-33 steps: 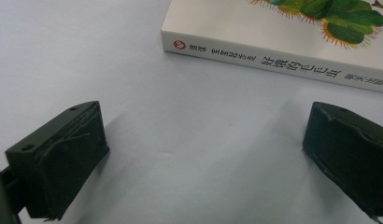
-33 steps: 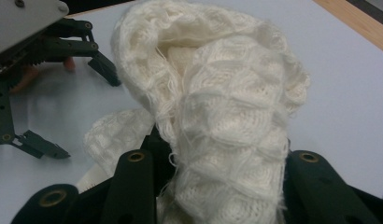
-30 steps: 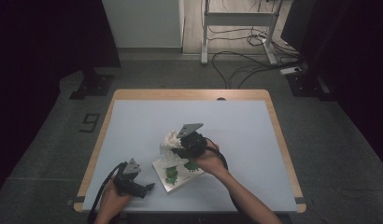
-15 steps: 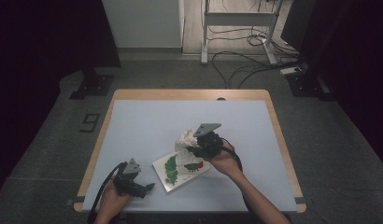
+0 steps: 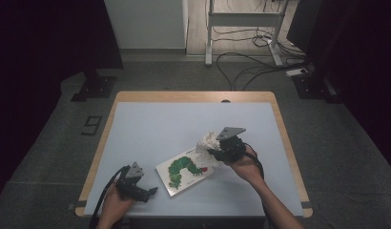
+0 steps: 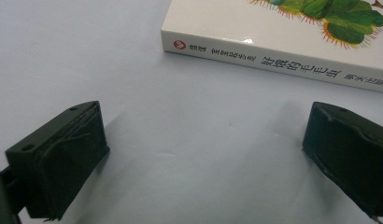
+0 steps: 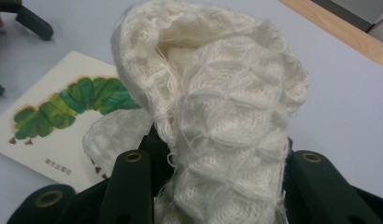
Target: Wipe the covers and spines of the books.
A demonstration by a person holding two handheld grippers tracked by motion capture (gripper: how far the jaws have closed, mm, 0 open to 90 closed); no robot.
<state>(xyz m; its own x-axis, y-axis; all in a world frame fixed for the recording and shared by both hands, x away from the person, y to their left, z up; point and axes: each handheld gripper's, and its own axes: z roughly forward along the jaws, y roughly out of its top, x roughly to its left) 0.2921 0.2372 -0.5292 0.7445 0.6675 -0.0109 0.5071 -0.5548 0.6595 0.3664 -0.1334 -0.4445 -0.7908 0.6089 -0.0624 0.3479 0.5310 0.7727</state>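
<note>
A white knitted cloth (image 5: 206, 143) (image 7: 217, 116) is bunched between the jaws of my right gripper (image 5: 213, 152), which is shut on it and holds it above the table, over the right corner of a picture book (image 5: 185, 171). The book has a white cover with a green caterpillar (image 7: 73, 105) and lies flat near the table's front. My left gripper (image 5: 152, 192) rests low at the front left, open, with bare table between its fingers (image 6: 63, 154). The book's spine (image 6: 273, 63) lies just beyond that left gripper (image 6: 203, 158).
The light blue table top (image 5: 160, 129) has a wooden rim (image 5: 193, 96). Beyond the table stand a white cabinet (image 5: 146, 24), a metal frame (image 5: 241, 28) and loose cables (image 5: 251, 62) on the grey floor. Dark stands flank both sides.
My right gripper has carried the white cloth to the right, off the middle of the book, uncovering the caterpillar cover. The left gripper has stayed put.
</note>
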